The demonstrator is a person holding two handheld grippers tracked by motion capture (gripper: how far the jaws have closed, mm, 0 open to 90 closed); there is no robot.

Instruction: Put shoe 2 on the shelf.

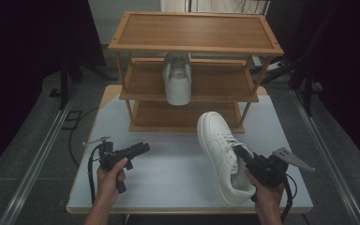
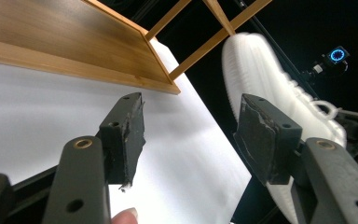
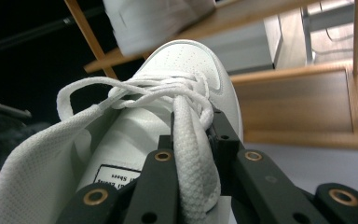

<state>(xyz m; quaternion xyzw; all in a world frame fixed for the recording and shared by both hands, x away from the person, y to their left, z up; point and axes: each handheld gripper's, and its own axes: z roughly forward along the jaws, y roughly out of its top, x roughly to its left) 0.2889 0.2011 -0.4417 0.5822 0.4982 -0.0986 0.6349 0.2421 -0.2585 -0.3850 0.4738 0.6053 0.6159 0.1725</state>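
A white sneaker [image 1: 218,145] hangs tilted over the right part of the white table [image 1: 168,178], toe pointing at the wooden shoe rack [image 1: 194,30]. My right gripper [image 1: 241,154] is shut on the sneaker's side wall by the opening. In the right gripper view the jaws [image 3: 193,135] pinch that wall, with a lace lying over them and the toe cap [image 3: 186,65] ahead. A matching sneaker [image 1: 177,79] stands on the rack's middle shelf, heel outward. My left gripper [image 1: 143,147] is held low over the table's left part, open and empty [image 2: 191,126]. The held sneaker's ribbed sole [image 2: 261,70] shows beyond it.
The rack has three shelves, and its bottom shelf [image 2: 65,42] sits at table level at the table's back edge. Its top shelf is bare. Dark curtains and floor rails flank the table. A cable trails from each gripper.
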